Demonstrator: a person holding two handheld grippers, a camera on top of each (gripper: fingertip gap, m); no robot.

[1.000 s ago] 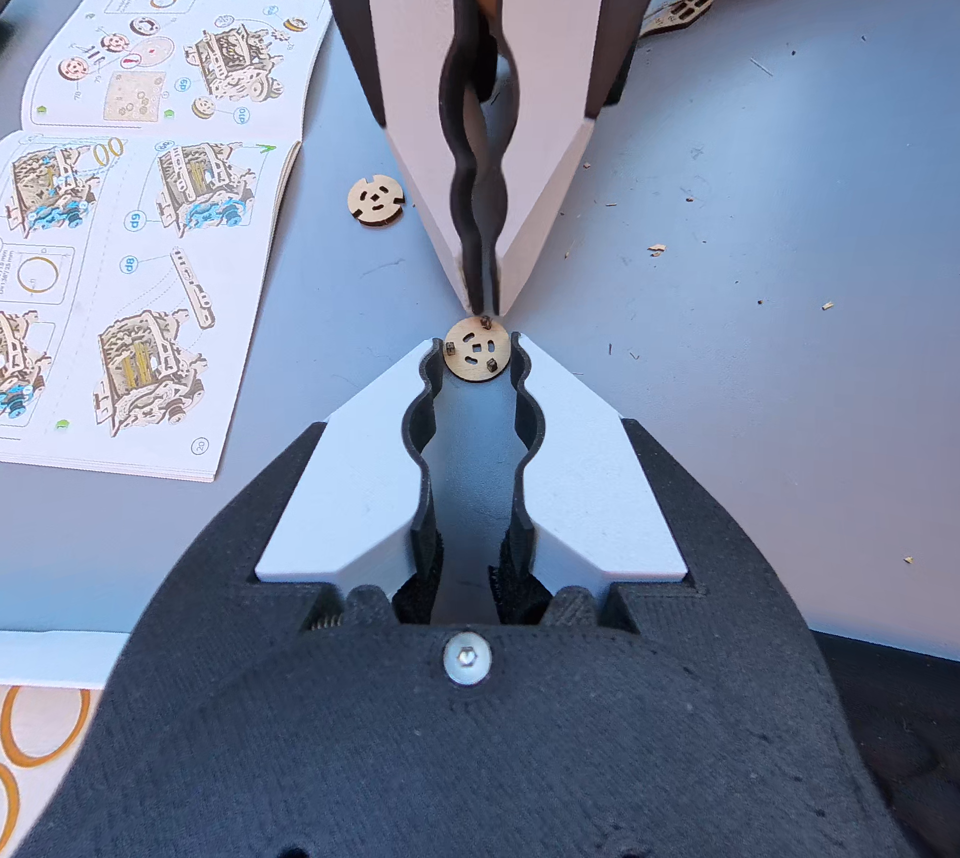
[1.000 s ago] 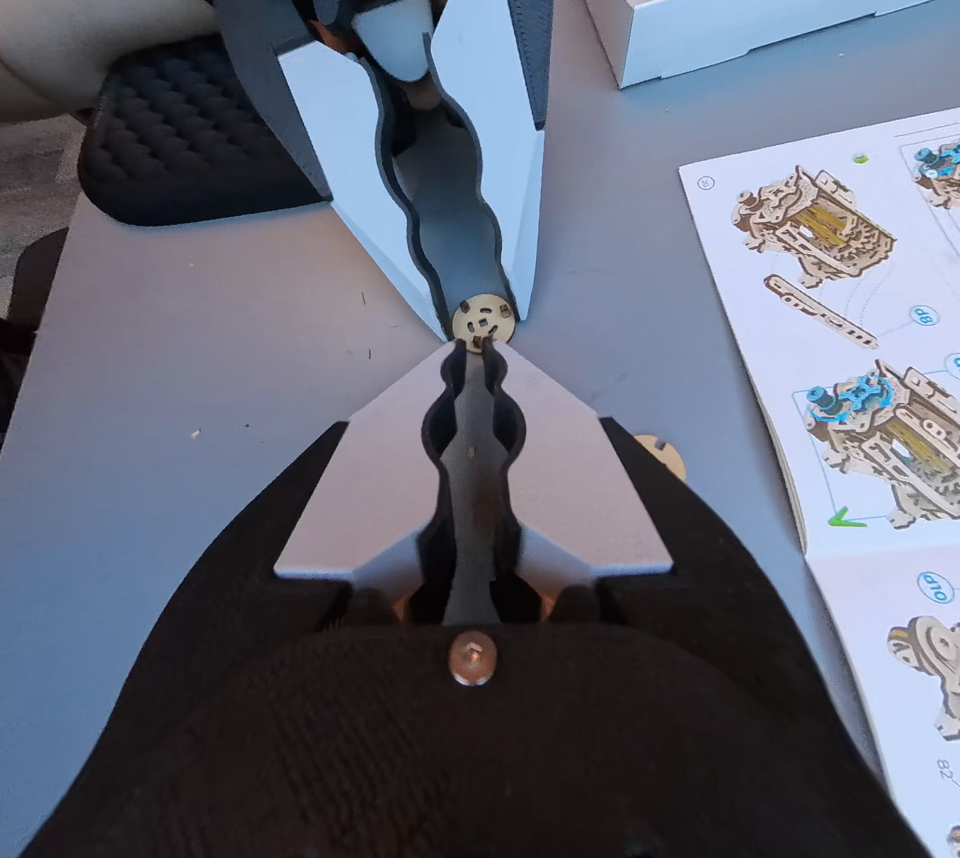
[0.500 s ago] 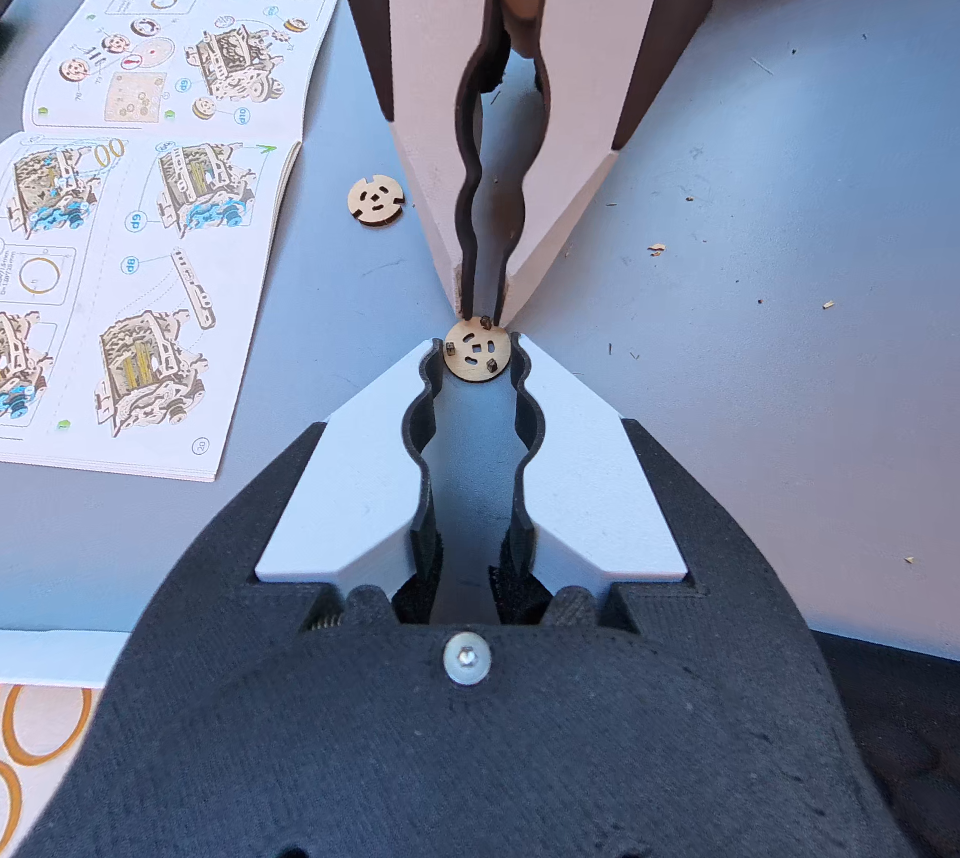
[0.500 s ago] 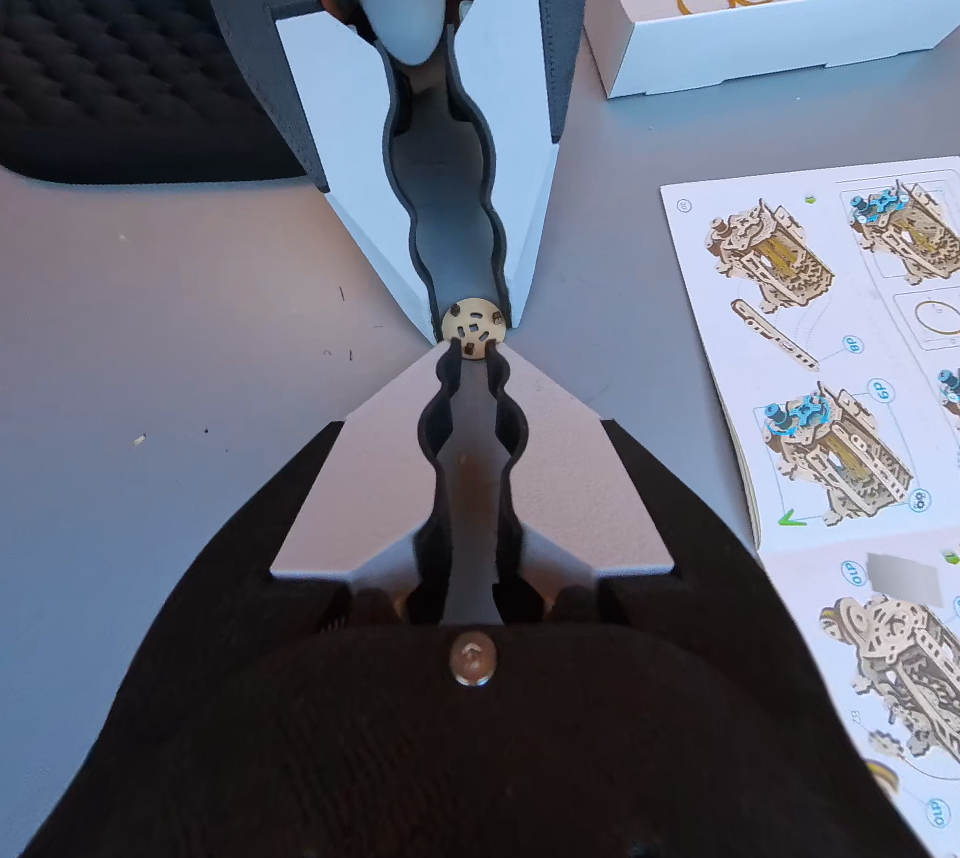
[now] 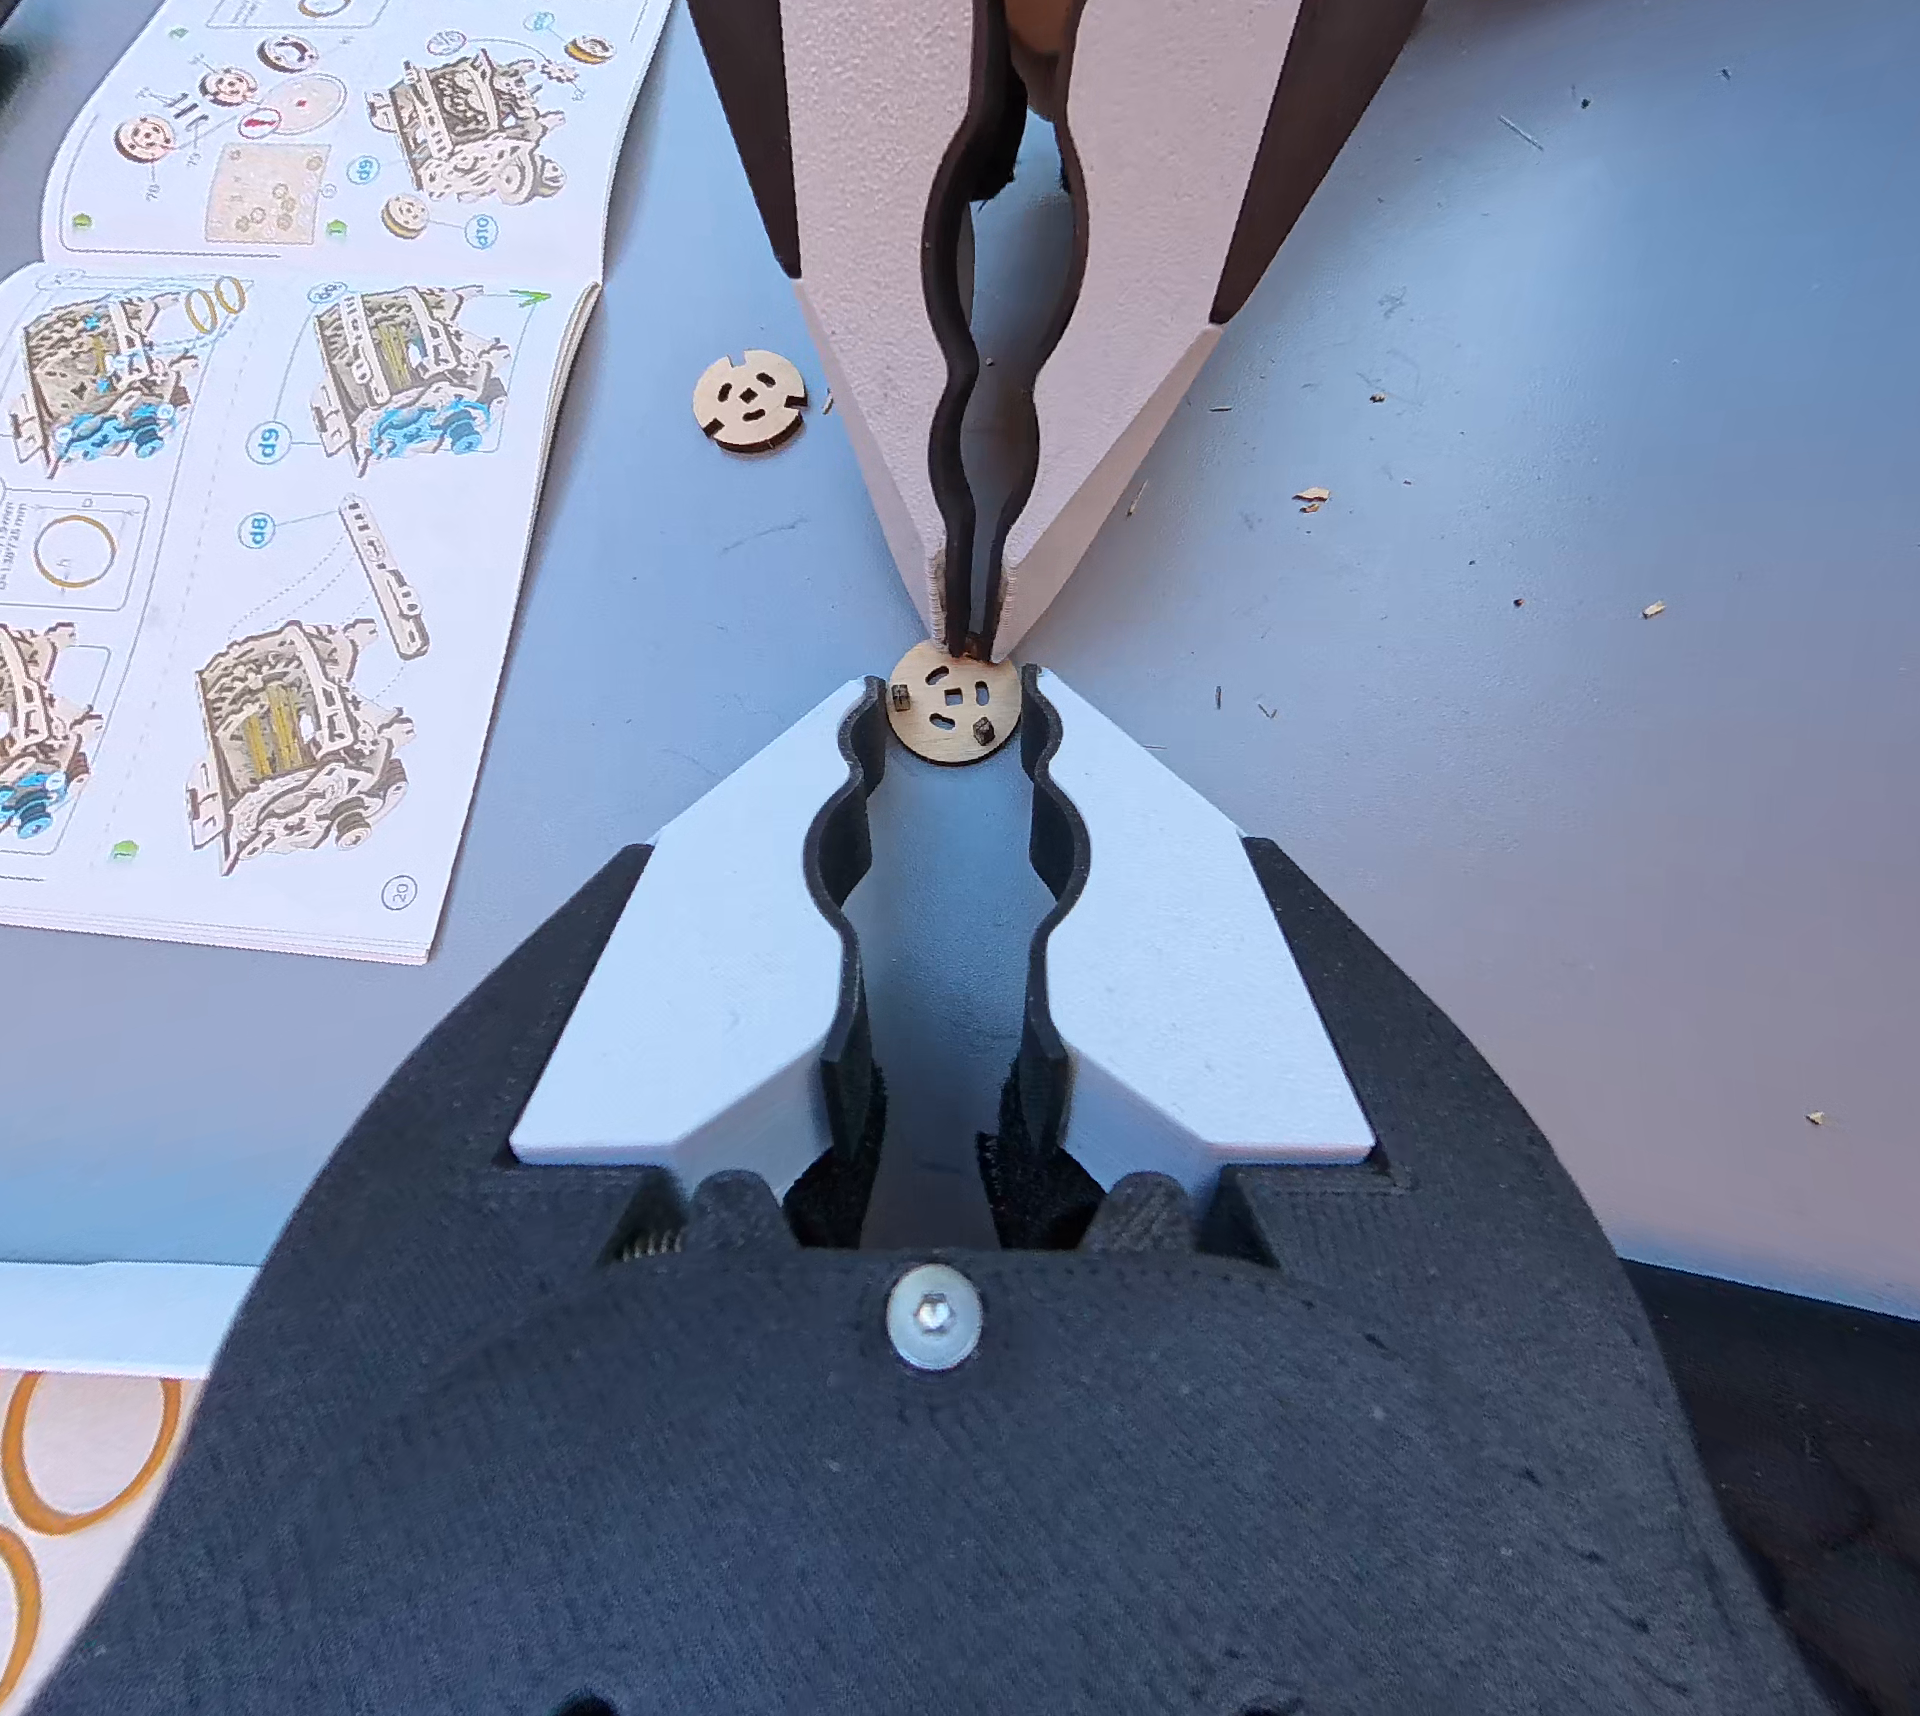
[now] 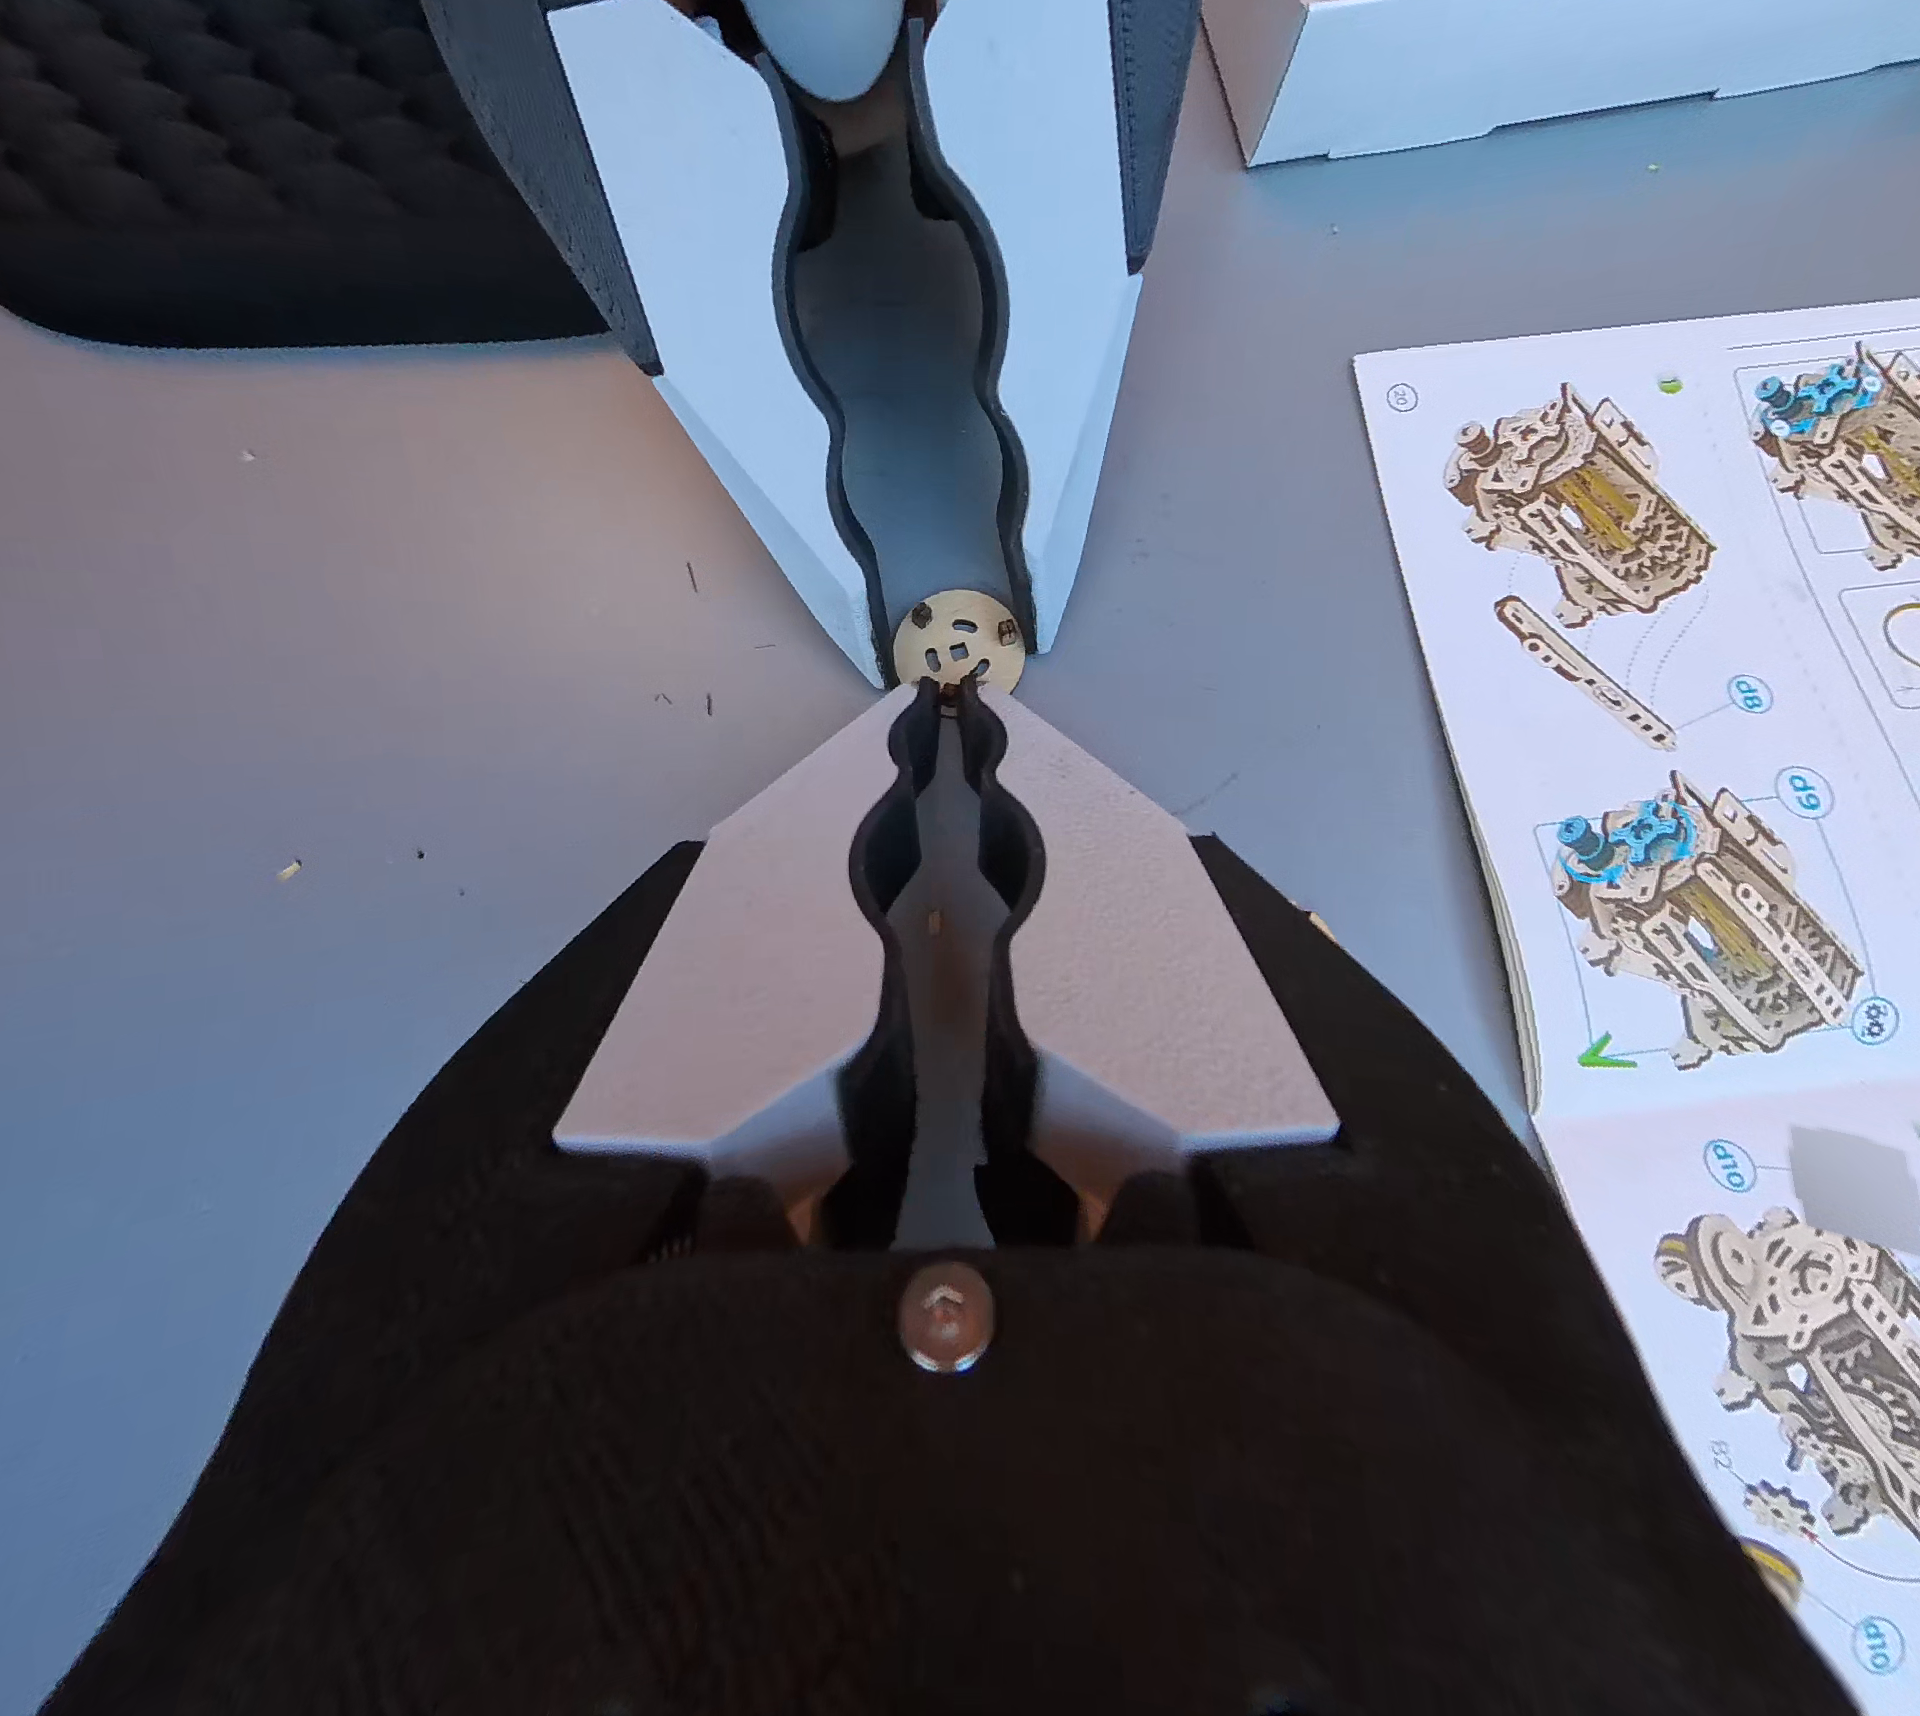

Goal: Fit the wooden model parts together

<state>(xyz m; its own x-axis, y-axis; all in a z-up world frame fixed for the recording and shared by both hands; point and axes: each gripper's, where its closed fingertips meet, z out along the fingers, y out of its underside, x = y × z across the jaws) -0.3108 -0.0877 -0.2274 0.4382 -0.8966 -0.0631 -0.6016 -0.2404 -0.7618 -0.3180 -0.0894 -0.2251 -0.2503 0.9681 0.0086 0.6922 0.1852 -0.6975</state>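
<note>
With the left gripper [image 5: 954,716] pinching the small round slotted wooden disc [image 5: 954,717] between its jaws, the right gripper's [image 6: 945,698] slightly parted jaws should seat the tiny dark wooden peg [image 6: 948,696] squarely, pressing straight without tilting.

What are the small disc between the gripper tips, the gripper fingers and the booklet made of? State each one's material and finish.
Small disc: thin, pale, matt wood, probably laser-cut plywood, judging by the dark edges of its slots.
Left gripper fingers: matt white, finely grained bodies with black wavy pads, likely printed plastic; the pad material is unclear.
Booklet: white printed paper, stacked page edges visible.
</note>
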